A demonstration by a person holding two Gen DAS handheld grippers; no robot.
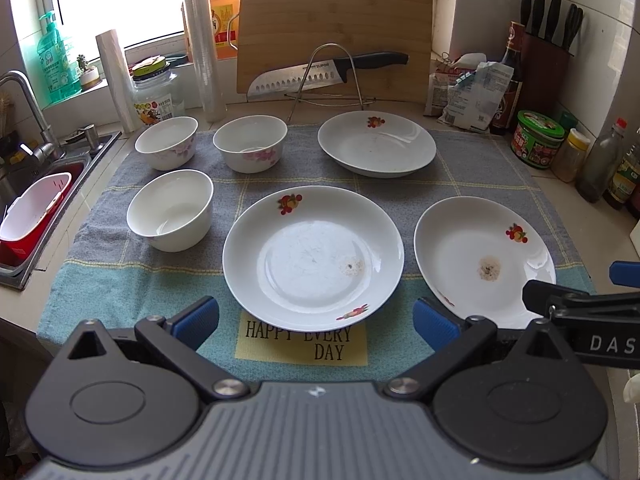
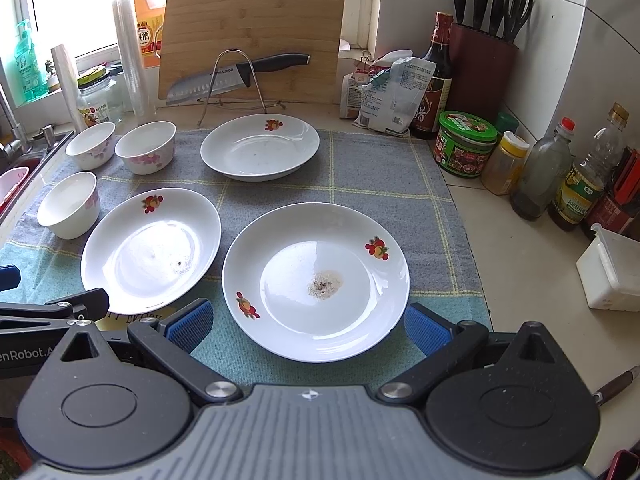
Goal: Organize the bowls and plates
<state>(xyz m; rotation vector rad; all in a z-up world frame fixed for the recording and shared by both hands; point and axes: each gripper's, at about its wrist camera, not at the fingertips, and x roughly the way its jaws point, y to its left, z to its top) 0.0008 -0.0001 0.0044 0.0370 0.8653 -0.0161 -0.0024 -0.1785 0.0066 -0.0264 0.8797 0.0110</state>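
Three white plates with fruit prints lie on a checked cloth (image 1: 472,168): a middle plate (image 1: 313,258) (image 2: 150,250), a right plate (image 1: 484,260) (image 2: 316,280) with a brown stain, and a far plate (image 1: 376,144) (image 2: 260,147). Three white bowls with pink flowers stand at the left: near bowl (image 1: 171,209) (image 2: 69,204), far-left bowl (image 1: 166,142) (image 2: 90,145), far-middle bowl (image 1: 250,142) (image 2: 145,147). My left gripper (image 1: 316,322) is open and empty, just before the middle plate. My right gripper (image 2: 308,326) is open and empty, its jaws either side of the right plate's near rim.
A knife (image 1: 328,70) rests on a wire rack before a bamboo cutting board (image 1: 336,20) at the back. A sink (image 1: 24,200) with a red-white basket is on the left. Jars and bottles (image 2: 536,172) line the right wall. A white box (image 2: 612,272) sits at the right.
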